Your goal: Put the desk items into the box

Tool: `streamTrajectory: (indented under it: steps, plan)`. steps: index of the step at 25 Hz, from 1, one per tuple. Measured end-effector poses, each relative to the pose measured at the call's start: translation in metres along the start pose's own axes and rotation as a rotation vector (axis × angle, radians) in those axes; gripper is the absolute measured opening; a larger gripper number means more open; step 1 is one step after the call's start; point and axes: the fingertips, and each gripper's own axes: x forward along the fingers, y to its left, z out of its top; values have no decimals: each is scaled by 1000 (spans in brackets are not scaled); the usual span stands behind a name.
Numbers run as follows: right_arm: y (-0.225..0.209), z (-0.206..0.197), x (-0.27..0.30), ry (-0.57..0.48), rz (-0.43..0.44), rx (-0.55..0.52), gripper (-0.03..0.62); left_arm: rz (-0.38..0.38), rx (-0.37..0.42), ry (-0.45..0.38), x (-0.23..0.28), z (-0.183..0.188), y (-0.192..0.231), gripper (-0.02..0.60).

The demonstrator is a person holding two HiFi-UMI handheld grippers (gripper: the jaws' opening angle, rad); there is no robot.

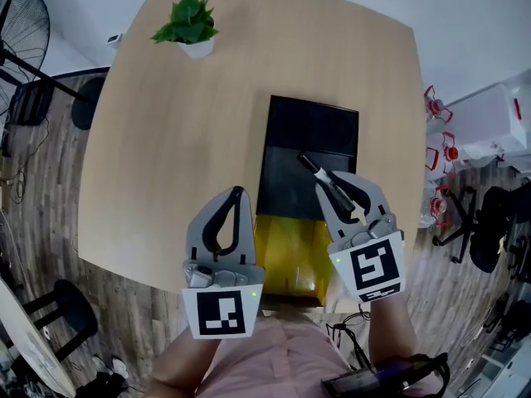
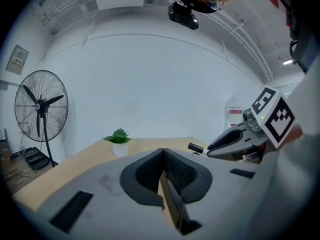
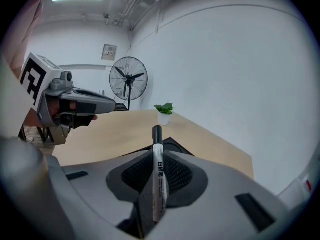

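A white marker with a black cap (image 1: 326, 180) (image 3: 158, 171) is clamped in my right gripper (image 1: 342, 191) (image 3: 157, 169), held above the near right part of the black box (image 1: 306, 160). The cap points toward the box's middle. In the right gripper view a corner of the box (image 3: 172, 145) shows beyond the marker tip. My left gripper (image 1: 231, 208) (image 2: 163, 173) hangs shut and empty over the table's near edge, just left of the box. In the left gripper view the right gripper (image 2: 235, 141) appears at right with the marker cap (image 2: 196, 147) sticking out.
A small potted plant (image 1: 189, 25) (image 2: 119, 141) (image 3: 164, 113) stands at the far end of the wooden table (image 1: 174, 139). A yellow flap (image 1: 292, 255) lies at the box's near end. A floor fan (image 2: 41, 109) (image 3: 128, 81) stands beyond the table; office chairs (image 1: 489, 230) are at right.
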Motion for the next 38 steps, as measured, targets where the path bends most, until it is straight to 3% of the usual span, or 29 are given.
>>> streamTrajectory:
  steps: [10,22,30,38]
  plan:
    - [35,21,-72,-86,-16,-15,67,21,44,-103,-65,36,-26,11]
    - [91,7,-127,-109,10,-42,67,10,56,-146,-128,37,-57,11]
    - [117,-20,-124,-75,44,-4,67,24,46,-112,-145,20,-61,11]
    - [138,-58,-83,6,99,52,67,24,49,-59,-134,-10,-45,11]
